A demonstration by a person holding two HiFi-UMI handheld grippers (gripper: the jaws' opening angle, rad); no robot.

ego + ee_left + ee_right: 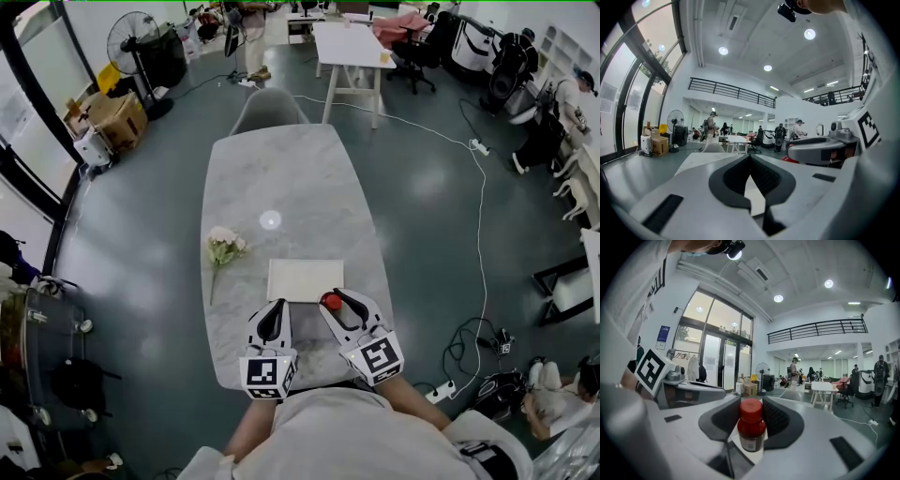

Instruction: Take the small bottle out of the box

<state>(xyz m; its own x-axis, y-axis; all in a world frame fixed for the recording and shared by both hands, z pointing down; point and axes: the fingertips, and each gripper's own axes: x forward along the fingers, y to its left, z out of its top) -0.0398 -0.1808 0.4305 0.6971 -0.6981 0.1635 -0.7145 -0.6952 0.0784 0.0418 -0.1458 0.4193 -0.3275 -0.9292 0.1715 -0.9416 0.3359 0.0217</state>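
at the right gripper point(751, 404), jaws clamp a small bottle point(751, 428) (red-capped).

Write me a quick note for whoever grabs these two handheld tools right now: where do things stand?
Left tool: jaws together, nothing in them, held low beside the right one.
Right tool: closed on the small bottle, which stands upright with its red cap on top.
Things: the white box lies on the marble table, just beyond both tools. The bottle is at the box's near right corner.
Done: the bottle is gripped.
Left: carry it away from the box, probably onto the table. Whether it has cleared the box yet cannot be told from these views.
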